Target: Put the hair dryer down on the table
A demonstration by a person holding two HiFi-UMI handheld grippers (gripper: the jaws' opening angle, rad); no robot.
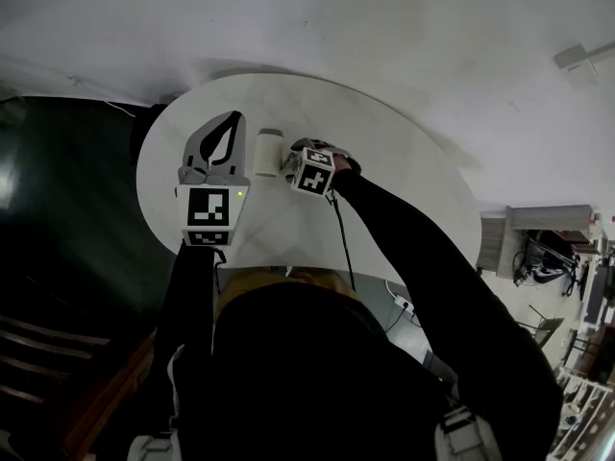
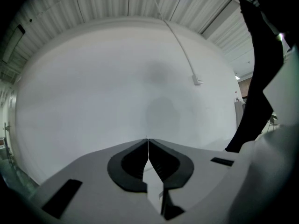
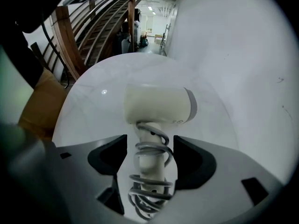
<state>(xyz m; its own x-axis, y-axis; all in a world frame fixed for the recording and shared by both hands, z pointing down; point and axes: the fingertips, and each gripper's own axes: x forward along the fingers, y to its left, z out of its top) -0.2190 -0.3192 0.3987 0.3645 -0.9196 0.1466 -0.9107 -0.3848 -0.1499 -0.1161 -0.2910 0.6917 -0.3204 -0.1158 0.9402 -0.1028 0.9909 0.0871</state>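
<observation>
Right arm: we see a black sleeve (image 1: 423, 257) reaching forward over the table, the wrist bent in toward the dryer.
Left arm: held lower and closer in, its gripper pointing away from us.
Marker cubes: black-and-white square patterns on the right cube (image 1: 313, 173) and the left cube (image 1: 209, 206).
Left gripper (image 2: 148, 141): jaws pressed together at the tips, nothing between them.
Right gripper (image 3: 149, 139): jaws spread, dark ribbed pads on either side of the dryer's handle, with a gap showing on the left side.
Hair dryer (image 3: 156, 104): cream, smooth, barrel-shaped body with a grey band at one end, on the table just ahead of the right jaws.
Cord (image 3: 149, 181): grey, wound in loose coils around the handle.
Table (image 3: 93, 92): round, white, glossy.
Beyond: a plain white wall (image 2: 117, 78) and curved wooden rails (image 3: 70, 36).
</observation>
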